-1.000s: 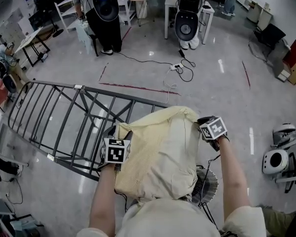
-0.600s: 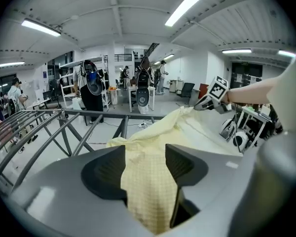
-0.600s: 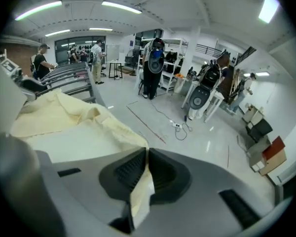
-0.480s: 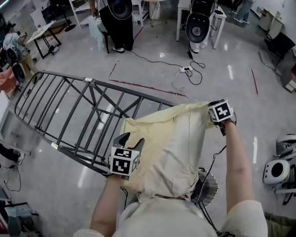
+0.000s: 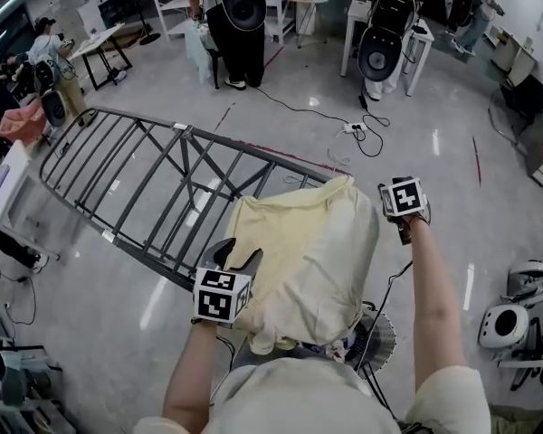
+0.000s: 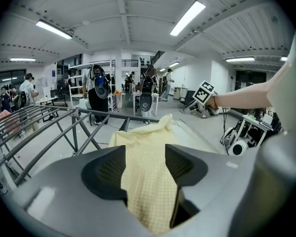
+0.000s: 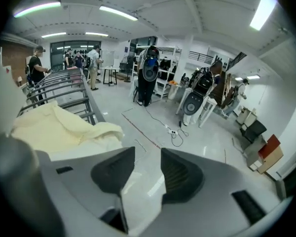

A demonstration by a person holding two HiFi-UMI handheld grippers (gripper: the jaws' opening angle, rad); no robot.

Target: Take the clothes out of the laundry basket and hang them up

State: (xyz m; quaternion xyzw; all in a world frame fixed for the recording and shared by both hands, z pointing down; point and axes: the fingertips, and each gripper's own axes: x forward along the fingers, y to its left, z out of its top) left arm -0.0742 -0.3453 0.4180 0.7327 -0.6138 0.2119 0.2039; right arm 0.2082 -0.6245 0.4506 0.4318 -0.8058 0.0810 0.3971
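Reading this as mid-hang: garment's on the rack but not spread yet.

L to R: grey drying rack [image 5: 183, 130] runs off to the left, bars bare except at its near end. Left gripper [image 6: 145, 154] is at the garment's left edge, jaws clamped on a thick fold of the pale-yellow waffle-weave garment [image 5: 308, 251]. The cloth fills the gap pad to pad and drops on below. Garment lies bunched over the rack's near end, far edge up on the bars, near part hanging off toward the person and over the laundry basket [image 5: 380, 337], which sits on the floor just under it. Right gripper [image 7: 148, 157] is just beside the garment's top-right corner, jaws apart. They've just been opening, pads pressing on nothing. Pale sliver low in its throat; can't tell if it's cloth or floor glare.

Risks, imo:
- Only one grip on it now, and a lot of cloth hangs on the near side. If left lets go before more is over a bar, it prob slides back into the basket or onto the floor.
- Left pulling sideways w/ right free drags cloth along the bars, so it bunches worse or snags on a cross-brace.
- Right re-gripping just a thin edge could slip under tension.
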